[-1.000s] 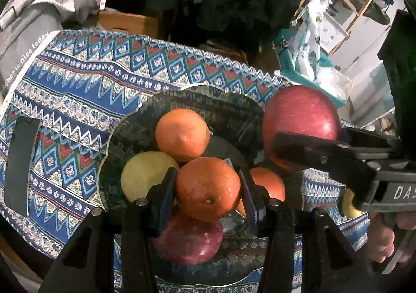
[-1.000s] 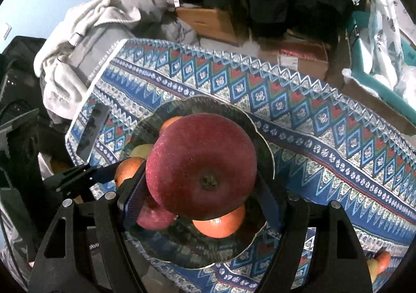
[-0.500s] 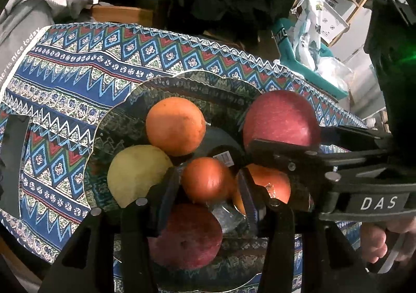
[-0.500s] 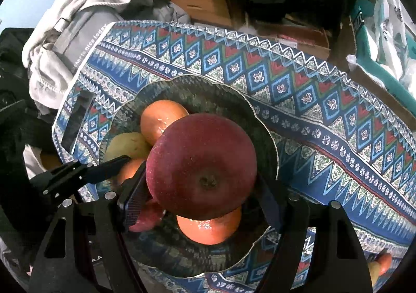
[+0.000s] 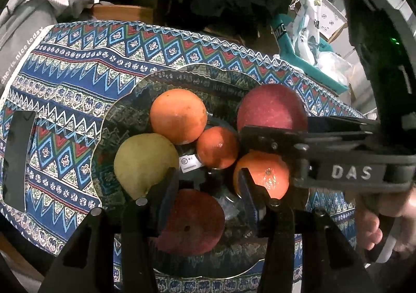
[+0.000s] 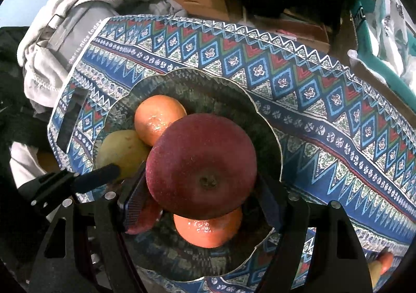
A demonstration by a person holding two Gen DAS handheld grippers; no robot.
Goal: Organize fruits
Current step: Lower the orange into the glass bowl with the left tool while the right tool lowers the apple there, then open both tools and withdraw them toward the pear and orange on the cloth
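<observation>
Since the earlier frames, the small orange (image 5: 217,147) has been released by the left tongs (image 5: 205,195) and now lies in the bowl (image 5: 182,77) among the other fruit. Those tongs stand empty above a red apple (image 5: 191,222), their jaws drawn close together for this session with nothing between them. The right tongs (image 6: 201,199) have been lowered toward the bowl and are clamped on a large red apple (image 6: 201,165), held just above the pile.

Around the bowl: patterned tablecloth (image 5: 78,64) on the table, a dark flat object (image 5: 17,163) near its left edge, grey clothing (image 6: 65,20) beyond, a teal bin (image 5: 312,69) with plastic bags at right.

Seen only in the left view: the small orange, and a sticker (image 5: 188,163) on the bowl's floor. A big orange (image 5: 178,115), a yellow-green pear (image 5: 144,160) and a second orange (image 5: 262,176) are seen in both views. In the right view the held apple covers the bowl's middle; the second orange (image 6: 208,228) is half hidden beneath it. At that view's lower right corner, fruit on the cloth is cut off and hard to identify.
</observation>
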